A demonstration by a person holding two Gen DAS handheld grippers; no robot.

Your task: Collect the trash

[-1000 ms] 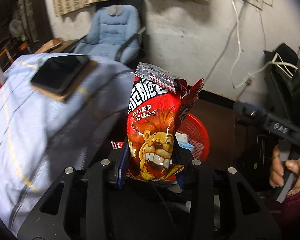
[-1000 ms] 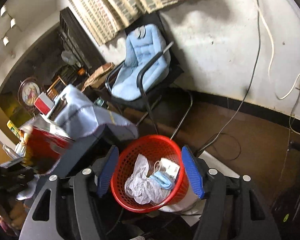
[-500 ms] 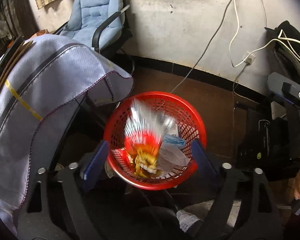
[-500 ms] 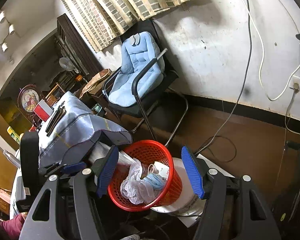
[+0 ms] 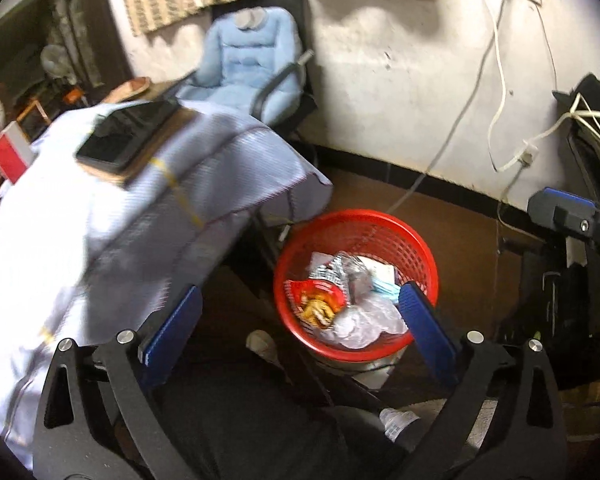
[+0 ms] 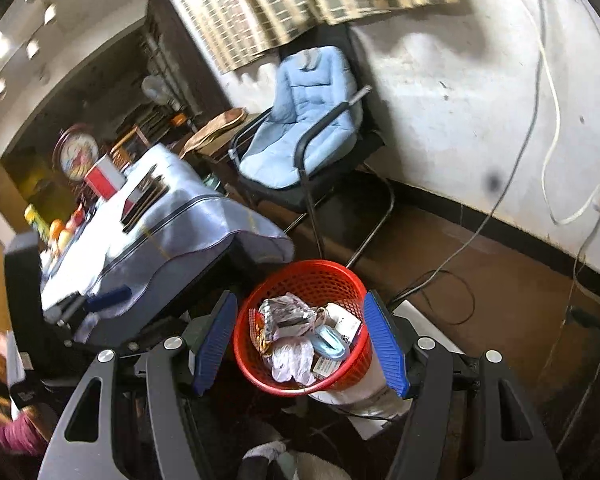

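A red plastic mesh waste basket (image 5: 356, 280) stands on a brown floor, below and ahead of both hand-held grippers. Inside it, on the side nearer the left gripper (image 5: 296, 332), lies a crumpled red foil snack bag with a silver lining (image 5: 320, 300), on top of white plastic wrap, a pale blue face mask (image 6: 330, 342) and paper scraps. The left gripper's blue-padded jaws are opening wide, with nothing between them; the basket only shows through the gap. The right gripper (image 6: 300, 346) stands partly spread and empty, the basket framed between its pads from above.

To the far left of the left gripper, a table draped in a pale blue cloth (image 5: 100, 216) carries a dark flat tablet (image 5: 128, 134) on a brown board.

The snack bag looks very light, thin, crinkly and slick. A pinch across a flattened edge or the crimped seam would likely hold best; a bulging middle may slip.
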